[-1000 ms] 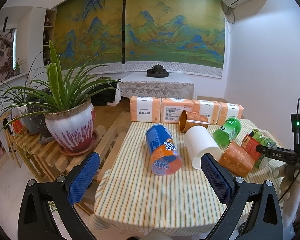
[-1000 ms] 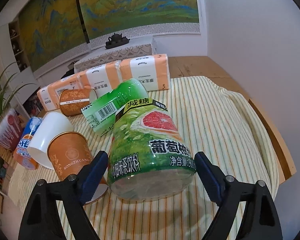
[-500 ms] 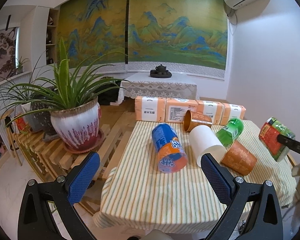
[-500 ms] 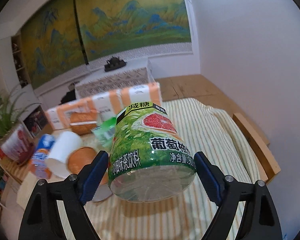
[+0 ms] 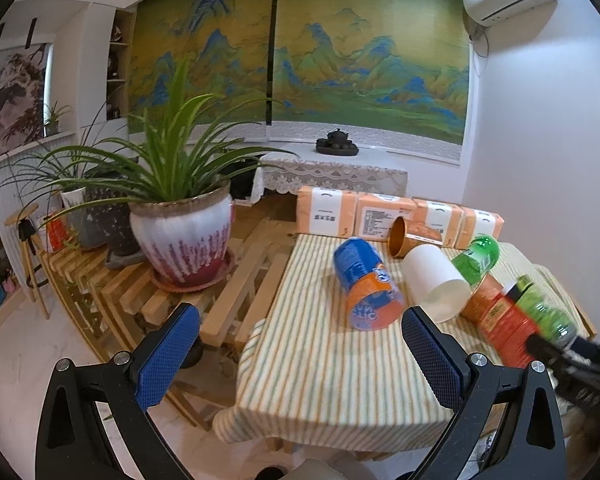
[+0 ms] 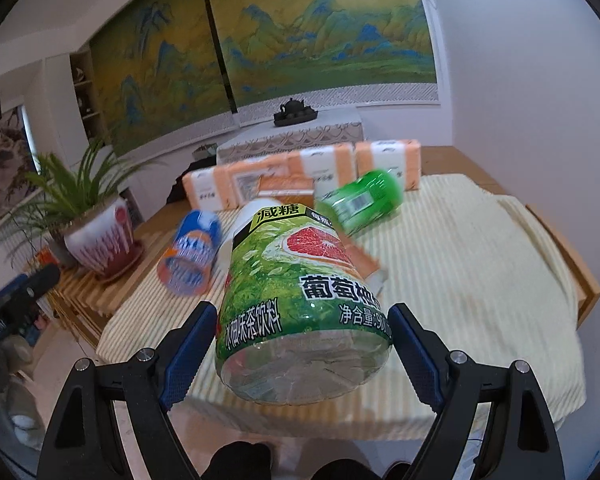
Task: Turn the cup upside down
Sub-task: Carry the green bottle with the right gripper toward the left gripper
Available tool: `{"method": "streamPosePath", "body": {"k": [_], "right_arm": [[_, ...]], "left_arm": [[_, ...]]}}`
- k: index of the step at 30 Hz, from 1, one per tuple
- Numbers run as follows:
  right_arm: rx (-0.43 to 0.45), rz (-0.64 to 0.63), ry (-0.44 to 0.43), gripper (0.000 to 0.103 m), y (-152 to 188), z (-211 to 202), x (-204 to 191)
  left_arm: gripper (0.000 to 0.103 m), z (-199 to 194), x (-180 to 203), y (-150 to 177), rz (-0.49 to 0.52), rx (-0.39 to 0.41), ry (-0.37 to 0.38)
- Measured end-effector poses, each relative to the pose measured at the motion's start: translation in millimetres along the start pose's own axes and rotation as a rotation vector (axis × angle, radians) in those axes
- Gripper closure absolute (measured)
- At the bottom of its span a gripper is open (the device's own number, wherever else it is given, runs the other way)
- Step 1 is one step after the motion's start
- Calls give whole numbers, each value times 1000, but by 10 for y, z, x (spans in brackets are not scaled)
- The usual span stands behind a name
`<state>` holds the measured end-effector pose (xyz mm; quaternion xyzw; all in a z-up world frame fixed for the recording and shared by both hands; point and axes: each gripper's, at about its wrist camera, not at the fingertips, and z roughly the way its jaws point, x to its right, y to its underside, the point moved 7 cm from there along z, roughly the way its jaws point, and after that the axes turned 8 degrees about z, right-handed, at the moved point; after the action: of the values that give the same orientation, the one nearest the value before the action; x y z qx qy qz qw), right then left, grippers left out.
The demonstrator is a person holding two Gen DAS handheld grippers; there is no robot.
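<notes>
A green grapefruit-label cup (image 6: 296, 288) is held in the air over the near part of the striped table (image 6: 480, 280), tilted, its clear end toward the camera. My right gripper (image 6: 302, 316) is shut on its sides. In the left wrist view the same cup (image 5: 516, 324) shows at the right edge, red and green, with the right gripper (image 5: 560, 356) blurred behind it. My left gripper (image 5: 300, 316) is open and holds nothing, short of the table's near left corner.
Lying on the cloth are a blue-orange cup (image 5: 366, 282), a white cup (image 5: 434, 280), an orange cup (image 5: 484, 298), a gold cup (image 5: 410, 238) and a green cup (image 5: 476, 258). Tissue packs (image 5: 396, 216) line the far edge. A potted plant (image 5: 180, 240) stands on slats at left.
My right gripper has lifted the green cup off the table and drawn it back toward the near edge. The left gripper has backed away from the table, still open.
</notes>
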<state>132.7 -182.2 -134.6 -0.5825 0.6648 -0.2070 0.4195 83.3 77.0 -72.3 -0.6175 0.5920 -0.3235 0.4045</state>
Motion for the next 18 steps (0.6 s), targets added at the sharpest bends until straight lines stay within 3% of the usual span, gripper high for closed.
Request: {"method": "streamPosePath", "body": {"k": [9, 18], "right_arm": [[-10, 4, 77, 19, 283, 354, -281], [39, -52, 168, 18, 298, 426, -456]], "left_arm": [[1, -43, -300, 95, -28, -8, -18], [1, -1, -414, 174, -58, -20, -11]]}}
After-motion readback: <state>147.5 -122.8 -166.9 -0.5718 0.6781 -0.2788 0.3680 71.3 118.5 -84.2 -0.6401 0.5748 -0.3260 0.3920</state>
